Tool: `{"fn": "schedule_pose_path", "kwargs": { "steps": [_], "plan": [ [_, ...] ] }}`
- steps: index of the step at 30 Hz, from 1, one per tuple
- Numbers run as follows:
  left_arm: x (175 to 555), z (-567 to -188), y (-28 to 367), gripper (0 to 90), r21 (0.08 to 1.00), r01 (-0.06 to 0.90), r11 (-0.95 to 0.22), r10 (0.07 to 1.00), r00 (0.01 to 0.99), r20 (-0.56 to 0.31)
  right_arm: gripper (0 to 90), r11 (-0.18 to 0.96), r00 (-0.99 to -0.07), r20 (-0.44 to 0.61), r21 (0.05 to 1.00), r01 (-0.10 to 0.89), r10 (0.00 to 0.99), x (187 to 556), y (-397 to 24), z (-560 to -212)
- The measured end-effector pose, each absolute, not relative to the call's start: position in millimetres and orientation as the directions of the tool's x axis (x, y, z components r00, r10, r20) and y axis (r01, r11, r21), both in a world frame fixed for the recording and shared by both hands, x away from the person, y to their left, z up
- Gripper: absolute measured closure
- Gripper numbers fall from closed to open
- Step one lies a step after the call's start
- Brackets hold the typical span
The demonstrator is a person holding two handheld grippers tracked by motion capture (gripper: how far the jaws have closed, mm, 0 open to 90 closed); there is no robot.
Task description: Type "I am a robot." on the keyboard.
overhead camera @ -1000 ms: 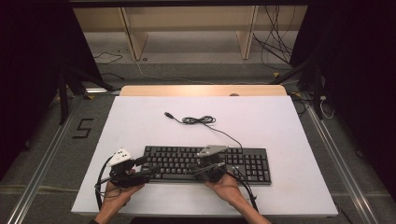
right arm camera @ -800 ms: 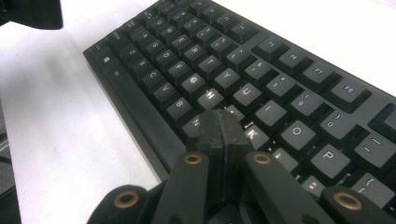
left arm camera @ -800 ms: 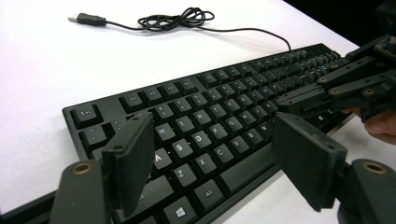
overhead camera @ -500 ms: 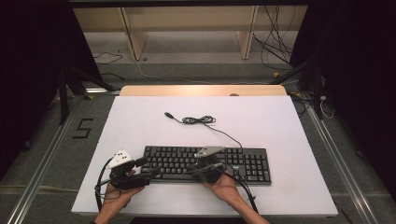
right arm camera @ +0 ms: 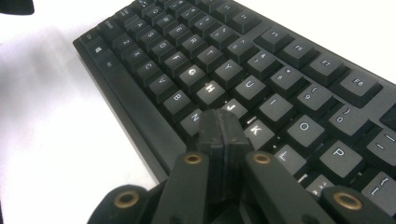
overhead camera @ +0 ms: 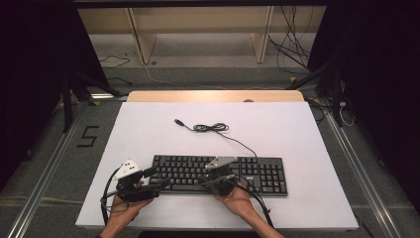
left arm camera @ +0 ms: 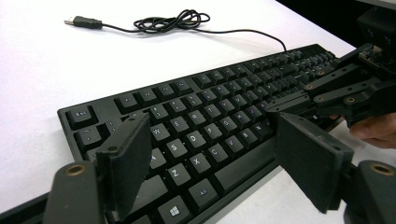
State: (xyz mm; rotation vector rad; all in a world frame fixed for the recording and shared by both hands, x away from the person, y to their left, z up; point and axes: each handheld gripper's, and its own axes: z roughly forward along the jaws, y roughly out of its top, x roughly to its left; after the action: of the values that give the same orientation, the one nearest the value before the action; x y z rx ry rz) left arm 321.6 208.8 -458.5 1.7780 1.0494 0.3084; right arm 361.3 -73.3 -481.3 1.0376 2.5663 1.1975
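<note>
Two tools, left point(overhead camera: 157, 178) spread, right point(overhead camera: 207, 183) closed, over one keyboard point(overhead camera: 257, 174).

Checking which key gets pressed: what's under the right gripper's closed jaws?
The right gripper hangs shut over the keyboard near J, K and M; the key directly beneath is covered.

Bright overhead light washes out the white table point(overhead camera: 277, 134); its surroundings are dark. Keys point(right arm camera: 212, 88) show glare, and near jaws blur softly.

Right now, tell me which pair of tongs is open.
The left tongs: pads spread apart over the keyboard's left end. The right tongs are pressed shut.
</note>
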Motion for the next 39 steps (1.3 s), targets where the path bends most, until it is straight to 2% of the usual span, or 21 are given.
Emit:
{"fn": "schedule_pose_path", "kwargs": {
  "steps": [1,2,5,11,16,20,24,39],
  "plan": [
    [322,-459,209,26.7,0.853,0.510,-0.115,0.769,0.590,-0.249,89.7,0.444,-0.756,0.173,0.718,0.536,0.631,362,-74,-481],
    [322,-459,210,26.7,0.854,0.508,-0.113,0.769,0.589,-0.249,83.8,0.437,-0.753,0.184,0.719,0.541,0.632,362,-75,-480],
    [322,-459,211,26.6,0.856,0.506,-0.105,0.772,0.584,-0.251,78.9,0.407,-0.756,0.209,0.738,0.538,0.620,362,-79,-476],
    [322,-459,212,26.5,0.859,0.501,-0.100,0.777,0.580,-0.247,53.2,0.369,-0.768,0.233,0.770,0.520,0.596,357,-84,-466],
    [322,-459,213,26.6,0.862,0.498,-0.093,0.781,0.574,-0.247,41.5,0.353,-0.776,0.249,0.782,0.514,0.580,353,-85,-461],
    [322,-459,214,26.6,0.864,0.495,-0.092,0.783,0.572,-0.244,36.5,0.343,-0.785,0.260,0.791,0.507,0.563,351,-86,-458],
    [322,-459,214,26.6,0.866,0.492,-0.092,0.786,0.570,-0.241,38.2,0.342,-0.795,0.265,0.796,0.500,0.545,347,-86,-456],
    [322,-460,214,26.5,0.867,0.490,-0.092,0.788,0.569,-0.238,74.1,0.398,-0.800,0.227,0.772,0.496,0.556,341,-81,-462]
  ]
}}
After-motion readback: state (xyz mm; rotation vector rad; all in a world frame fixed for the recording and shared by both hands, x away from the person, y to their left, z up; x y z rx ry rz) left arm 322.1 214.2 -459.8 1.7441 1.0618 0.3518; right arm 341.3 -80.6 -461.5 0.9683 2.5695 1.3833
